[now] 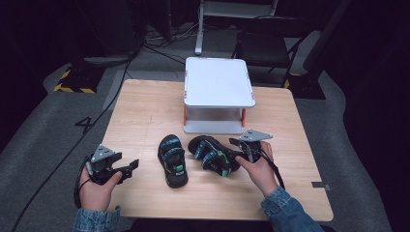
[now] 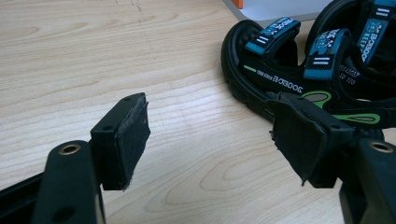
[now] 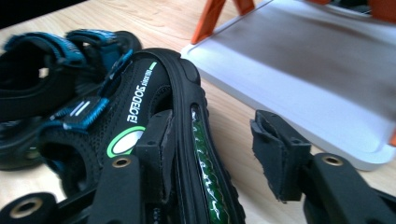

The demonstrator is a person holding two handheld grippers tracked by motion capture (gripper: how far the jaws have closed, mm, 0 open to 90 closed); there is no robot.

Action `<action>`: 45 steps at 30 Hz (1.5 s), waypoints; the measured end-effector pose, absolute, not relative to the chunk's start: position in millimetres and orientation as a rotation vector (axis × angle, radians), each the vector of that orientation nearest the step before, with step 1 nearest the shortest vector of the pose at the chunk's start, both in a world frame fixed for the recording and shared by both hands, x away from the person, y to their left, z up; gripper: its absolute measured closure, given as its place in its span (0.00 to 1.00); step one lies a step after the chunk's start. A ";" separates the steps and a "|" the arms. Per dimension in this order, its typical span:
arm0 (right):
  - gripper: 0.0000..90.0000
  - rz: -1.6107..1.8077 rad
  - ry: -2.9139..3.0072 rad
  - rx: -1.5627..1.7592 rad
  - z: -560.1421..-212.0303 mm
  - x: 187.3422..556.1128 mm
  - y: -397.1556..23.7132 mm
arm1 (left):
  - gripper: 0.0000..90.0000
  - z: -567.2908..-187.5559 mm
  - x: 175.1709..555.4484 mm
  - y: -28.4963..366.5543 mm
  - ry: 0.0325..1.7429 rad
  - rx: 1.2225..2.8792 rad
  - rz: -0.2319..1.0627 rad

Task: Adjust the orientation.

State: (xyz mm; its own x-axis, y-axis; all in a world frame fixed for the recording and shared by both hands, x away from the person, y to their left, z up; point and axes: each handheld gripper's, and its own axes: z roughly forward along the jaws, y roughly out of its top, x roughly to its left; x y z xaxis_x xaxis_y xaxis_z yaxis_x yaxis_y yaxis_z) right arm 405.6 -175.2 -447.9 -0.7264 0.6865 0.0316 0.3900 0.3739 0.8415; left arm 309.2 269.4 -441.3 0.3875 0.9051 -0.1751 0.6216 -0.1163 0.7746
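Two black sandals with blue straps and green trim lie mid-table in the high view, the left sandal (image 1: 173, 162) beside the right sandal (image 1: 212, 154). My right gripper (image 1: 236, 151) is at the right sandal's heel end. In the right gripper view its jaws (image 3: 212, 128) straddle the side wall of that sandal (image 3: 140, 88): one pad rests inside on the footbed, the other stands clear outside it. My left gripper (image 1: 131, 170) hovers over the table's front left, open and holding nothing (image 2: 212, 116), pointing toward the left sandal (image 2: 280, 84).
A white two-level shelf (image 1: 218, 82) with orange posts stands at the back centre of the wooden table (image 1: 145, 111), its lower tray (image 3: 303, 60) close behind the right sandal. Dark floor, cables and a chair lie beyond the table.
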 end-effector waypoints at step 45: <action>0.94 1.273 2.512 0.705 -418.7 371.3 -174.6 | 0.32 -444.5 318.9 251.3 1.266 1.888 0.378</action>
